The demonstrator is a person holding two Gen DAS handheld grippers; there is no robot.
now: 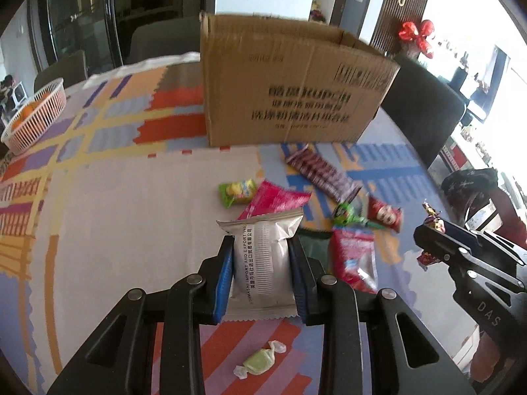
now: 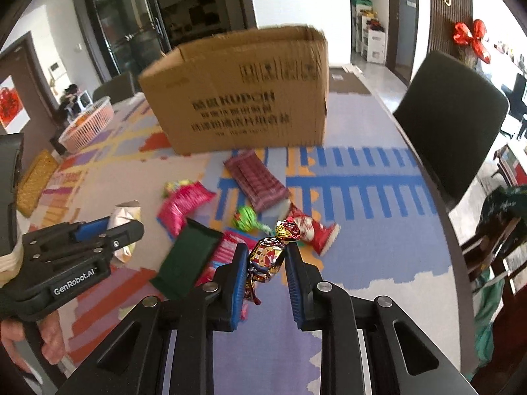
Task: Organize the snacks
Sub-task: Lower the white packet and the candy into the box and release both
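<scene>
Snacks ride above the table, presumably bound for the open cardboard box [image 1: 290,82]: left gripper [image 1: 261,256] clamps a silver packet [image 1: 260,260], right gripper [image 2: 266,258] pinches a foil-wrapped candy [image 2: 268,255].

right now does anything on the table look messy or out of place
Yes: snack packets lie scattered at odd angles in front of the cardboard box, some overlapping, like the dark green packet. One pale green candy sits apart from the pile.
</scene>
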